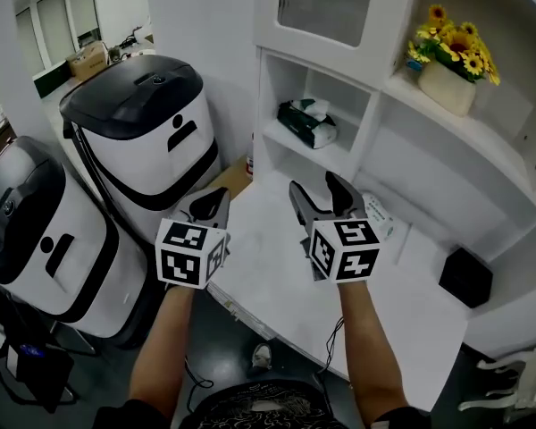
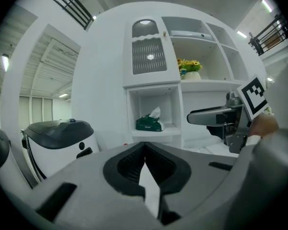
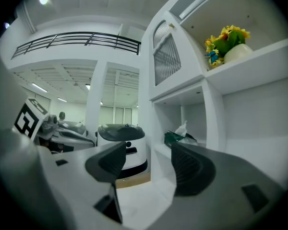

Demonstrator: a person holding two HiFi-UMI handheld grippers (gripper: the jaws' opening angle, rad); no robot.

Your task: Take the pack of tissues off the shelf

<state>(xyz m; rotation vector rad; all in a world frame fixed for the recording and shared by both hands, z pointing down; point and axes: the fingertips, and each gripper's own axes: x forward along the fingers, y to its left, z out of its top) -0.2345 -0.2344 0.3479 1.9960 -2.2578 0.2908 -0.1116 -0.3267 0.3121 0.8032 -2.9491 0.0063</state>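
Head view first: the left gripper [image 1: 210, 206] hangs over the near-left edge of the white desk [image 1: 268, 280], its fingertips too dark and close-set to read from up here. Beside it is the right gripper [image 1: 316, 190], fingers spread wide with nothing between them. The pack of tissues [image 1: 308, 121], green with a white tissue poking up, sits in the lower cubby of the shelf [image 1: 339, 161], well apart from both grippers. A flat packet [image 1: 381, 217] on the desk is half hidden behind the right gripper, its print unreadable. A vase of yellow flowers [image 1: 451, 74] stands on a higher ledge and a black box [image 1: 465, 277] sits at the desk's right. Two white machines with black tops [image 1: 143, 123] stand at left, the nearer one cut by the frame.

Left gripper view: the fingers are pressed together, holding nothing. The pack shows whole in its cubby ahead, and the right gripper pokes in from the right.

Right gripper view: fingers wide apart and empty. The pack peeks over the right finger, its lower part hidden.
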